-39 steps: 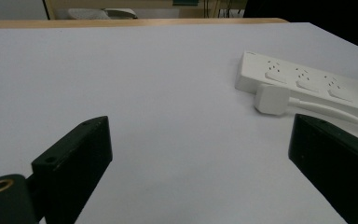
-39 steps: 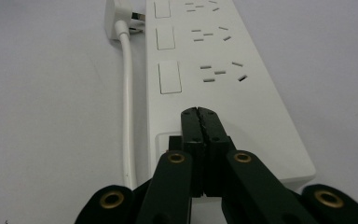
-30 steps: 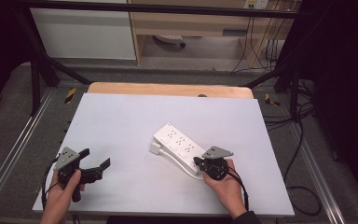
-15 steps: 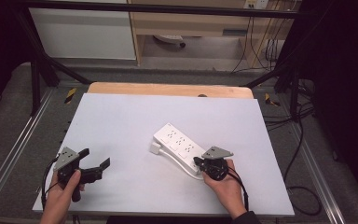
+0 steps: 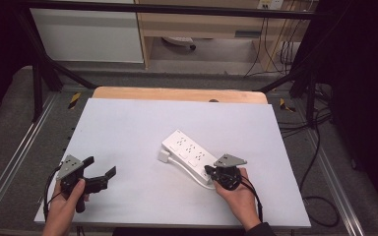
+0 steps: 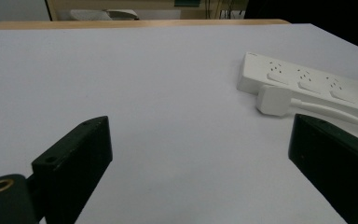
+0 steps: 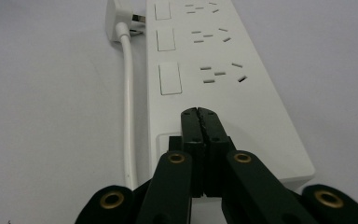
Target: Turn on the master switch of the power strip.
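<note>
A white power strip (image 5: 189,155) lies slantwise on the white table top (image 5: 128,128), right of centre. It has three socket groups and three rocker switches (image 7: 169,78). Its white cable (image 7: 129,93) runs along its side to a white plug (image 5: 164,156) lying by its far end. My right gripper (image 5: 209,170) is shut with nothing between the jaws; the closed tips rest over the near end of the power strip (image 7: 223,84). My left gripper (image 5: 101,172) is open at the table's front left, apart from the power strip (image 6: 307,79) and plug (image 6: 273,99).
A wooden strip (image 5: 177,94) borders the table's far edge. Behind it are a white cabinet (image 5: 88,34) and a wooden shelf unit (image 5: 216,24). Dark cables (image 5: 320,162) hang at the right. Black frame rails run along both sides.
</note>
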